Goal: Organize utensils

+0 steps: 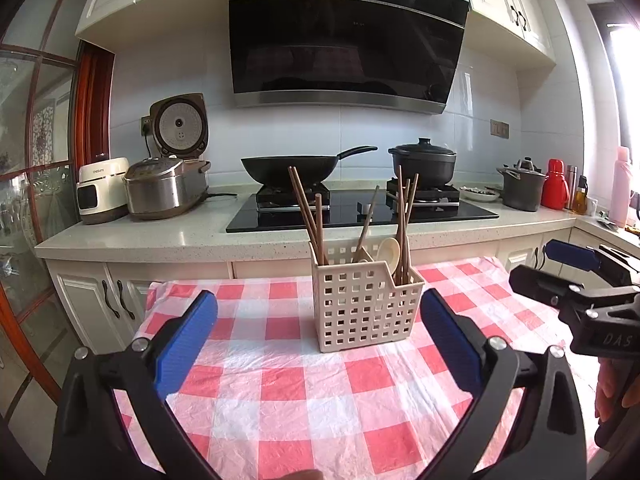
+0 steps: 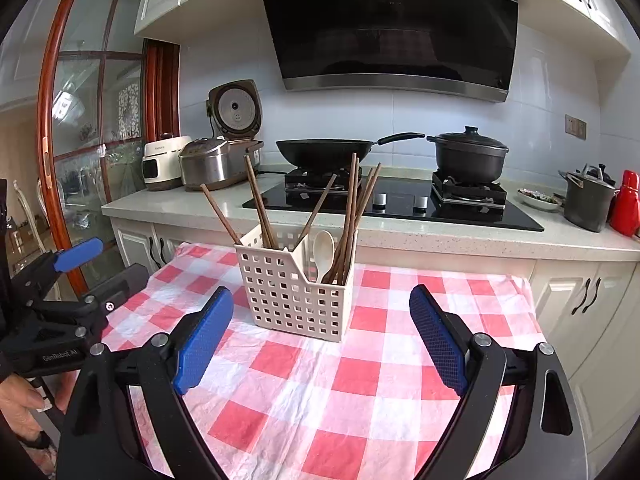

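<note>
Utensil caddy (image 1: 362,308) standing upright mid-tablecloth (image 1: 280,400), dead ahead at twelve o'clock from both sets of tongs. Chopsticks (image 1: 308,216) and white spoon (image 1: 389,249) poking up, long axes near vertical, fanned slightly. Left gripper (image 1: 319,344) spread wide, empty. Right gripper (image 2: 322,338) likewise agape, nothing held. Both about equally near; hard to call either closer. Probably a reach straight forward.

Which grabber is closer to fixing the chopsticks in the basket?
Probably the right gripper: it is open and empty, and the compartment crowded with chopsticks and a spoon faces it. The left gripper, equally open, faces the sparser side.
</note>
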Motion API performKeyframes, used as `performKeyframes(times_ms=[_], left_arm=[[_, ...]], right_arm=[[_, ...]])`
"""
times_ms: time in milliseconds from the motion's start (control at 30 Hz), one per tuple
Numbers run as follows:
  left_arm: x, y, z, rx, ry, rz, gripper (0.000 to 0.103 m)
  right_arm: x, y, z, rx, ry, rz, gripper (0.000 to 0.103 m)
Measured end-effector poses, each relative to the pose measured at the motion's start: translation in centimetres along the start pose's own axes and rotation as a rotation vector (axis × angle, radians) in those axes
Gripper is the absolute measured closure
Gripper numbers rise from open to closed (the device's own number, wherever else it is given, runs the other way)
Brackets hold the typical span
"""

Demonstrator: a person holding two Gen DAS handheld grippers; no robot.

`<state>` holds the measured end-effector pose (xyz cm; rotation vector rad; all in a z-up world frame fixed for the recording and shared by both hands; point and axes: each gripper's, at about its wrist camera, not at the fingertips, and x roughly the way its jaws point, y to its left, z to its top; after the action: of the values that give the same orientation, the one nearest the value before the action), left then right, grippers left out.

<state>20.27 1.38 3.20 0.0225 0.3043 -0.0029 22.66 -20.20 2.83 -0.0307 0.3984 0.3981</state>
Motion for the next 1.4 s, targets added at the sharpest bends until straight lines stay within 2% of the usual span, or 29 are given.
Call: performKeyframes(times_ms=[1400], left_arm=[[-1.1, 0.0, 0.3, -0.028, 0.012, -0.037, 0.005]], right_arm=[[-0.7, 0.0, -0.1, 0.001, -0.007, 0.004, 0.018]])
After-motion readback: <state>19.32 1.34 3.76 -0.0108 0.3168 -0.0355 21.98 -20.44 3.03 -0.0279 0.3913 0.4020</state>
